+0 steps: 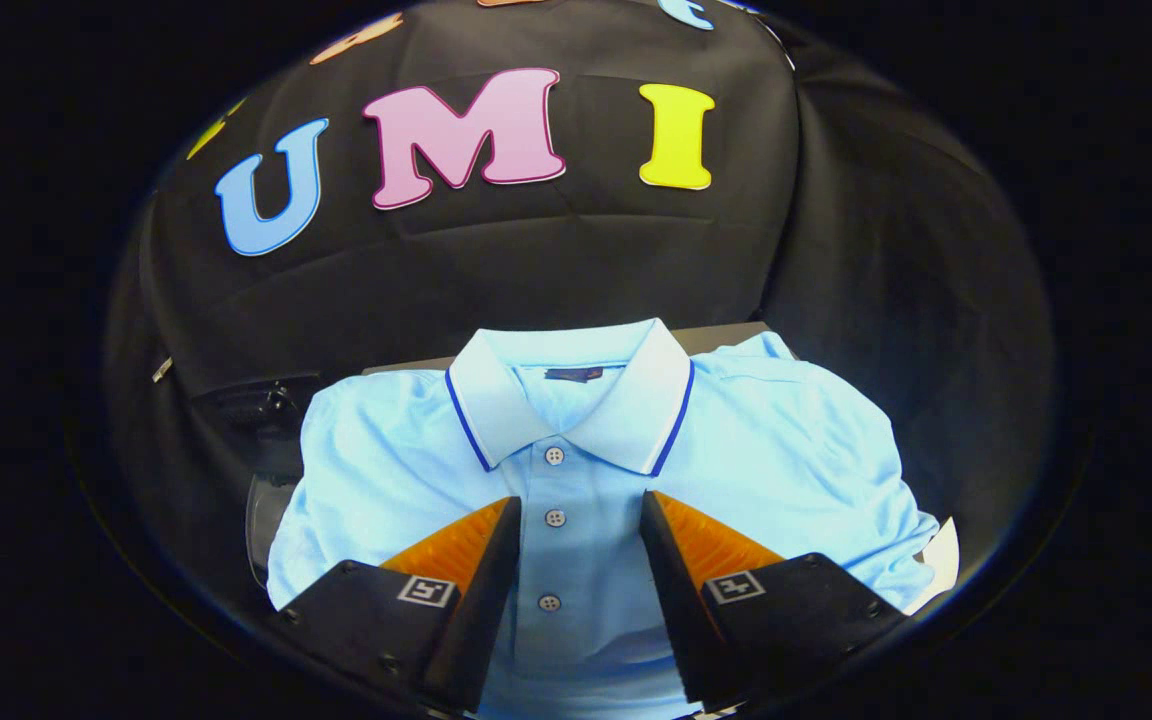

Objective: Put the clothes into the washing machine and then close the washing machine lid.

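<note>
- Gripper (pixel 580 510) above the shirt, fingers spread wide apart, nothing clamped between them; jaws released.
- Light blue short-sleeved polo shirt (pixel 736 450) lies spread out flat, front side up, filling most of the surface under and ahead of the fingers.
- White fold-down collar with dark blue edge stripe (pixel 636 400) sits just beyond the fingertips, pointing away from the gripper; a small dark neck label (pixel 573 374) shows inside the collar.
- Button placket (pixel 554 520) runs straight down the gap between the two fingers; three small grey buttons visible, top one just below the collar, the other two between the fingers.
- Left finger (pixel 466 545) over the shirt's chest on one side of the placket, right finger (pixel 706 545) over the other side; cannot tell if the tips touch the fabric or hang just above it.
- Shirt sleeves spread out to both sides; some wrinkles on the right side of the cloth.
- A dark rounded object (pixel 261 510) partly hidden beside the shirt's left edge; unclear what it is.
- A strip of flat brownish surface (pixel 726 335) peeks out beyond the collar, against the black cloth wall (pixel 536 270).
- Small white patch (pixel 944 555) at the shirt's right hem edge, too little to identify.
</note>
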### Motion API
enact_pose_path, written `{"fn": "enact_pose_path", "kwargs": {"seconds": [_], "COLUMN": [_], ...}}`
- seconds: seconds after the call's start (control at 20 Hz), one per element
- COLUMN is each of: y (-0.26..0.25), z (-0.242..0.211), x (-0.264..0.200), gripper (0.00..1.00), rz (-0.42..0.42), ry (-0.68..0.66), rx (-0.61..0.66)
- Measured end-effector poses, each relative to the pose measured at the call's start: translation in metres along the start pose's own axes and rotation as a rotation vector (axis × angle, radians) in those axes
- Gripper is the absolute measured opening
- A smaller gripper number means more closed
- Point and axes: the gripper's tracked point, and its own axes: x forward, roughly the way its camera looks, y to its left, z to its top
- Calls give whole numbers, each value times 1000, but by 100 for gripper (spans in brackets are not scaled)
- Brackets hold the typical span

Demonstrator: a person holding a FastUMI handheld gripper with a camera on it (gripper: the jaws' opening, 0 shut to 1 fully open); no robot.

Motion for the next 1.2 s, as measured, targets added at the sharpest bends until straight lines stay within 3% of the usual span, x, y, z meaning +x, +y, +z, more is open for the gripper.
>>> {"fn": "enact_pose_path", "kwargs": {"seconds": [0.05, 0.1, 0.15, 0.45, 0.55, 0.7, 0.75, 0.85, 1.2], "y": [-2, -4, -4, -5, -6, -4, -5, -2, 0], "z": [2, 2, 3, 2, 5, 7, 10, 10, 30], "x": [-1, 2, 0, 1, 1, -3, -4, -6, -22], "gripper": [65, 61, 42, 42, 13, 13, 5, 5, 5], "rz": [-7, -12, -10, -19, -4, 9, 12, 19, 5], "ry": [1, 0, -1, 0, -1, -45, -65, -87, -192], "rx": [5, 1, 5, 19, 12, 16, 17, 56, 8]}}
